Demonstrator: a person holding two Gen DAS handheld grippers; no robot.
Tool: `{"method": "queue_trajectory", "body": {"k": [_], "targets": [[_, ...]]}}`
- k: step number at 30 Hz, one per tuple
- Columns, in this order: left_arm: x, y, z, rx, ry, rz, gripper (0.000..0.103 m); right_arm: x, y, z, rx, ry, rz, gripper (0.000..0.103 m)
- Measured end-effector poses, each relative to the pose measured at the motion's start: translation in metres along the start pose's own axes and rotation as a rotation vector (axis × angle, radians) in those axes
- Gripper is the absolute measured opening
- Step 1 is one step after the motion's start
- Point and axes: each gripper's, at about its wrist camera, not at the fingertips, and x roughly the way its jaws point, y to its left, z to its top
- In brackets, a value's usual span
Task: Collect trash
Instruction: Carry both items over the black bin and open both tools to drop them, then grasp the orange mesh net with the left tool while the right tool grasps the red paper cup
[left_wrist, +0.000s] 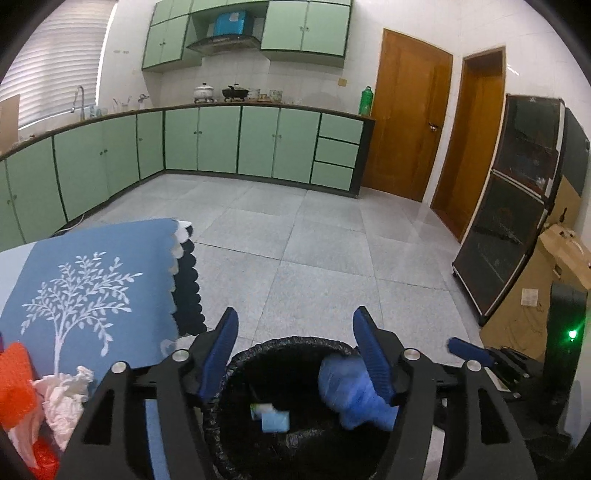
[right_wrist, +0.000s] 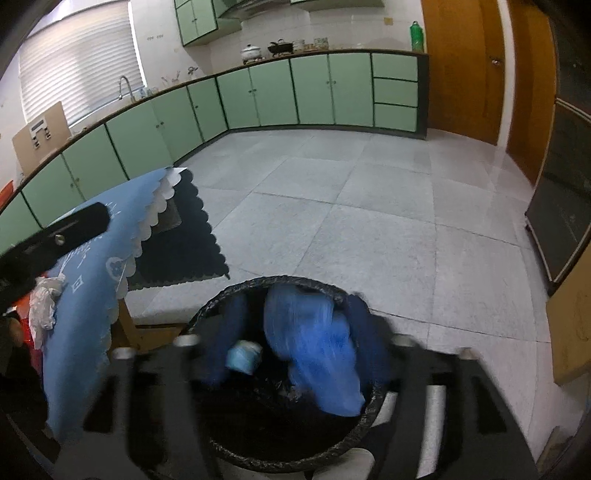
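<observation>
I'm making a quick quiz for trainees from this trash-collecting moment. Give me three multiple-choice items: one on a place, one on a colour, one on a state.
1. Where is the crumpled white tissue?
A. on the tablecloth
B. in the bin
C. on the floor

2. What colour is the bin liner?
A. white
B. black
C. green

3. How is the left claw?
A. shut on tissue
B. open, empty
C. shut on a bag

Answers: A, it lies on the blue cloth; B, black plastic wraps the rim; B, its blue fingers stand apart, nothing between.

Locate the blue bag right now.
The blue bag is over the open bin, between the right gripper's blurred fingers; in the left wrist view it sits at the bin's right side, by the left gripper's right finger.
</observation>
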Motion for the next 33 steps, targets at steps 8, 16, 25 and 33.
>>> {"method": "queue_trajectory", "body": {"k": [8, 16, 25, 33], "targets": [[-0.06, 0.034, 0.006, -0.019, -0.067, 0.104, 0.072, -0.032, 0.028, 0.013, -0.016, -0.07, 0.03, 0.086], [-0.129, 0.081, -0.013, -0.051, -0.084, 0.259, 0.074, -0.077, 0.084, 0.019, -0.051, -0.138, 0.146, 0.09], [-0.205, 0.135, -0.044, -0.113, -0.115, 0.434, 0.076, -0.105, 0.152, 0.008, -0.12, -0.159, 0.257, 0.09], [-0.234, 0.17, -0.083, -0.163, -0.09, 0.537, 0.076, -0.11, 0.198, -0.013, -0.201, -0.148, 0.31, 0.09]]}}
